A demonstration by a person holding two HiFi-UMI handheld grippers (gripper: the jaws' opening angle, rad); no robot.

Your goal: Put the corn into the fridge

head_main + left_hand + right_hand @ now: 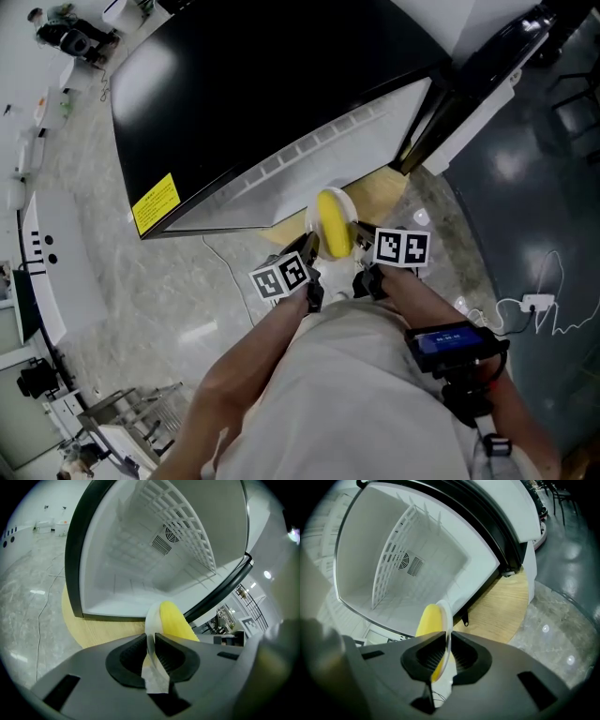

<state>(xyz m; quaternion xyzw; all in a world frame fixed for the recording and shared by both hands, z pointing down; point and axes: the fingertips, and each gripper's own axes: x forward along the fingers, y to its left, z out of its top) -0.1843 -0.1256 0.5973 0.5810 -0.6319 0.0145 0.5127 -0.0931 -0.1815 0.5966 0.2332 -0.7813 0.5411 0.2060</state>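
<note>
A yellow corn cob point(332, 223) lies on a white plate point(349, 208) held between both grippers in front of the open fridge point(262, 94). My left gripper point(152, 651) is shut on the plate's rim point(151, 620), and the corn point(174, 620) lies just beyond its jaws. My right gripper point(446, 653) is shut on the opposite rim point(448, 616), with the corn point(427, 620) to the left of it. In the head view the left gripper point(312, 246) and right gripper point(361, 239) flank the plate. The fridge's white inside point(154, 564) with a wire shelf point(396, 559) lies straight ahead.
The fridge stands on a round wooden base point(501, 606). Its black door point(77, 541) frames the opening. A thin cable point(225, 262) runs over the marble floor, a white power strip point(536, 303) lies on the dark floor at right, and a metal rack point(141, 417) stands lower left.
</note>
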